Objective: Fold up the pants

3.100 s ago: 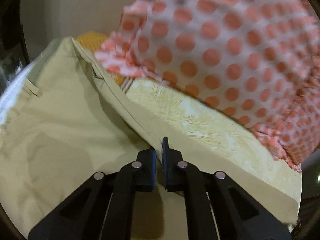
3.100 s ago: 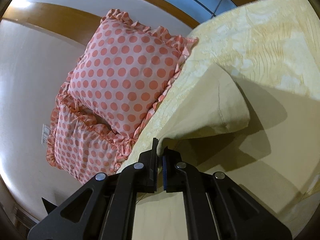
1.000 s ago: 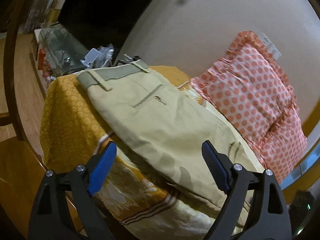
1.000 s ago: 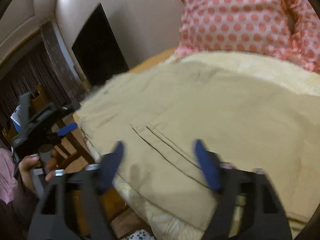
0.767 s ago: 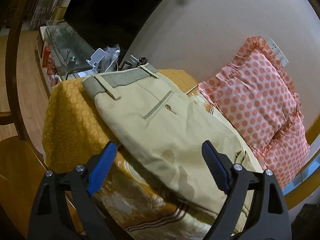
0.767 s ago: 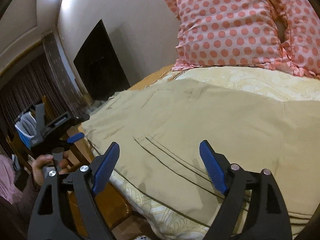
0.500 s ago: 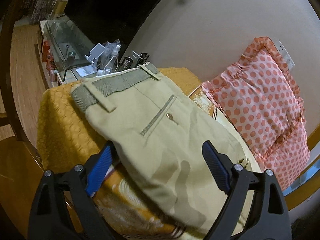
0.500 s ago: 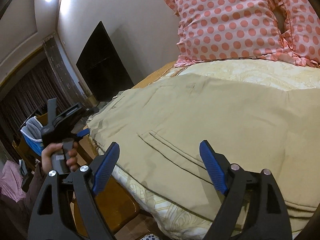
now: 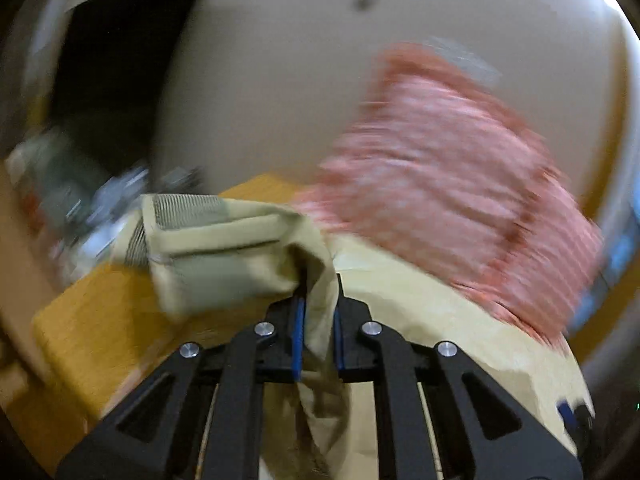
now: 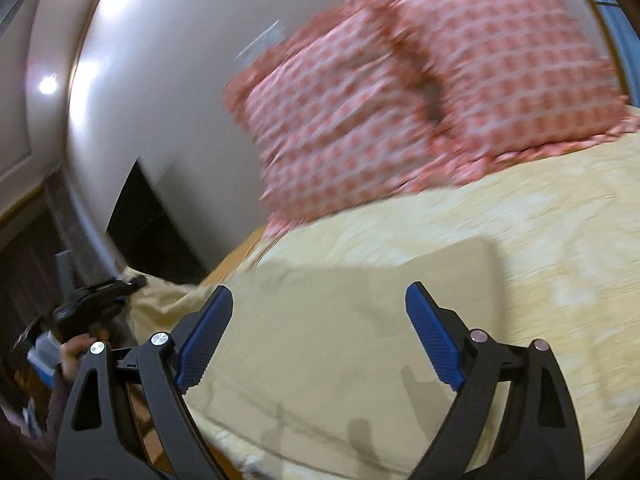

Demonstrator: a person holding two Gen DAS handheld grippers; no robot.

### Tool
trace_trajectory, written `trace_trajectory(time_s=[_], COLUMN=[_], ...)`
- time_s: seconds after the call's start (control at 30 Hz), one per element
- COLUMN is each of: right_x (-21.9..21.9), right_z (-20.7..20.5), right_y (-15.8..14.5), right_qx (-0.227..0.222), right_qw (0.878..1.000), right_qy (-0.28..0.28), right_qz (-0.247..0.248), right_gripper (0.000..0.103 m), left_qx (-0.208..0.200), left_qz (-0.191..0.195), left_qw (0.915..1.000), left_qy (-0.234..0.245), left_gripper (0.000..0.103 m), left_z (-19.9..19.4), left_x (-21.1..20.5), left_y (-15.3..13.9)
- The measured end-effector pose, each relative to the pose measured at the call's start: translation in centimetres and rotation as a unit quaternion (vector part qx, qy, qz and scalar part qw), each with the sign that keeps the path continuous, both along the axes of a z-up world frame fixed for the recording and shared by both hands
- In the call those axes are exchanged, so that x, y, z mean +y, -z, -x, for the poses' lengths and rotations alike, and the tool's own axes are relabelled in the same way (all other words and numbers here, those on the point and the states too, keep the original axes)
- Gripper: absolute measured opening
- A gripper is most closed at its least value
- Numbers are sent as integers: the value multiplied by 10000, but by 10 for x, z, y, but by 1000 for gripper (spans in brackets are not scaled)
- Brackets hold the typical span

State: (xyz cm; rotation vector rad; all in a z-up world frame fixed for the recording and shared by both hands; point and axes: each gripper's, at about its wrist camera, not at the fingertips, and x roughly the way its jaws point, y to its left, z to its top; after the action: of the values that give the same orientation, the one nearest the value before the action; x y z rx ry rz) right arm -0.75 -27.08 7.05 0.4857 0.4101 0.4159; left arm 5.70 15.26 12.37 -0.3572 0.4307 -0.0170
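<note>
Since 0.5 s ago the left gripper (image 9: 318, 312) has gone from wide open above the flat pants (image 9: 224, 252) to pinched on a bunched fold near the waistband (image 9: 188, 206), which now lifts and curls toward 10 o'clock, presumably to carry that end over for the next fold. Right gripper (image 10: 316, 336) hovers spread wide and empty over the pants' other portion, flat on the bed (image 10: 540, 248), pillows (image 10: 420, 92) at 12 o'clock; likely placed to steady or take the cloth.
</note>
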Motion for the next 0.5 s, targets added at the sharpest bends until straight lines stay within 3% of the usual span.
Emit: trace_trajectory(time_s=[0.07,0.13,0.17,0.3,0.37,0.5], right_x=[-21,-41,-51,-81,-90,-94], right_z=[4,7,7,10,11,2], right_y=[-2,-1,0,8,15,28], right_qx=[-21,17,58,238,359,687], right_qw=[9994,9979,9967,9910,9888,9865], right_qy=[310,547,654,1037,1112,1014], right_qz=[-136,-358,-485,-812,-930,-1084], right_gripper=[90,90,90,90,90,90], left_qx=[-236,-311,-315,195,557,123], left_qz=[-332,-712,-900,-1622,-2007,-2802], left_qw=[9953,9811,9701,9095,8893,8614], left_qy=[878,1772,2233,3822,4071,4234], left_gripper=[11,11,12,12,12,13], left_z=[-4,-4,-2,13,20,50], left_x=[-55,-113,-141,-240,-264,-276], left_y=[-14,-14,-10,41,72,88])
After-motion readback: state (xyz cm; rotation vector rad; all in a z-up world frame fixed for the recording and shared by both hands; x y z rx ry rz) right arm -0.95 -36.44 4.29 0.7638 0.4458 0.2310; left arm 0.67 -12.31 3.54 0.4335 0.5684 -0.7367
